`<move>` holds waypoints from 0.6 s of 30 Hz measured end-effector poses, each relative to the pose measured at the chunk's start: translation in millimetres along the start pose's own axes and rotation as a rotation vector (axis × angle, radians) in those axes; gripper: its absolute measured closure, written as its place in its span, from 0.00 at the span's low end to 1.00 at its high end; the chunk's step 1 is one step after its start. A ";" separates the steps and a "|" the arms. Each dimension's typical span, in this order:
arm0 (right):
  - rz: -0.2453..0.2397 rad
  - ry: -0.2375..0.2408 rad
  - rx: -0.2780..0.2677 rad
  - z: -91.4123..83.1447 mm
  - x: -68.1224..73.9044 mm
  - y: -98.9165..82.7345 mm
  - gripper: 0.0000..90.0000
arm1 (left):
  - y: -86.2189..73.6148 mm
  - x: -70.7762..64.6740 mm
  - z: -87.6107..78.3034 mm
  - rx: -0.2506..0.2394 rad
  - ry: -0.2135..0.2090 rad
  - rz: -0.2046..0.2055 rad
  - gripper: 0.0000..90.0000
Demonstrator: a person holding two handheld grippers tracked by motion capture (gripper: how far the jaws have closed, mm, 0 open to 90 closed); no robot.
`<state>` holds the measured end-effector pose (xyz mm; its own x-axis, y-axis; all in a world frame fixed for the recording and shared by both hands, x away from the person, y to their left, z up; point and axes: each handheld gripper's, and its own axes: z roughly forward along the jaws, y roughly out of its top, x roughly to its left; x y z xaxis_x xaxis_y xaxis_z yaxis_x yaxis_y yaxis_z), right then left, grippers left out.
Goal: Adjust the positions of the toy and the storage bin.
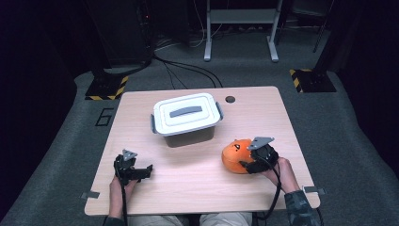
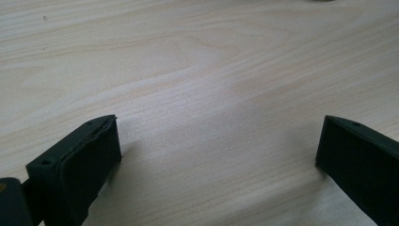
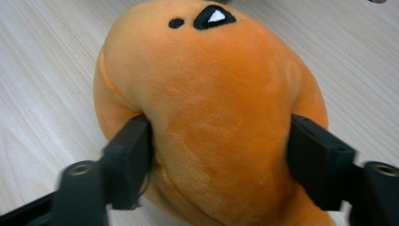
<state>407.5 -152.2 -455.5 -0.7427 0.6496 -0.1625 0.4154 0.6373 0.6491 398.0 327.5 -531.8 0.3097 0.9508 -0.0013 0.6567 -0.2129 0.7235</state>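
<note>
Between the right gripper (image 3: 219, 155)'s jaws sits the orange plush toy (image 3: 211, 117), both pads pressing into its flanks as it rests on the tabletop (image 1: 197, 174). Soft stuffing may squash and slip free on lifting. Beyond the jaws stands a white lidded storage box (image 1: 187, 117), closed, contents hidden. Well aside, the left gripper (image 1: 133, 170) rests with jaws spread, grasping nothing.

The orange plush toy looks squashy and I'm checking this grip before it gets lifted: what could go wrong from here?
The right gripper pinches the plush toy near one end, so the soft body may sag or slip out when lifted. The white box has its lid on, so the toy cannot go in yet. The left gripper is open over the bare table, not at the lid.
</note>
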 end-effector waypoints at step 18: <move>0.101 -0.064 -0.084 -13.5 0.1 -5.6 0.73 | 0.0 -0.1 0.0 -0.001 0.001 0.000 0.00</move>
<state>398.0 -161.3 -449.1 -0.6631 0.7356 -0.1388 0.4386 0.5321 0.7243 397.9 327.4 -531.8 0.3095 0.9509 -0.0007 0.6561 -0.2130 0.7240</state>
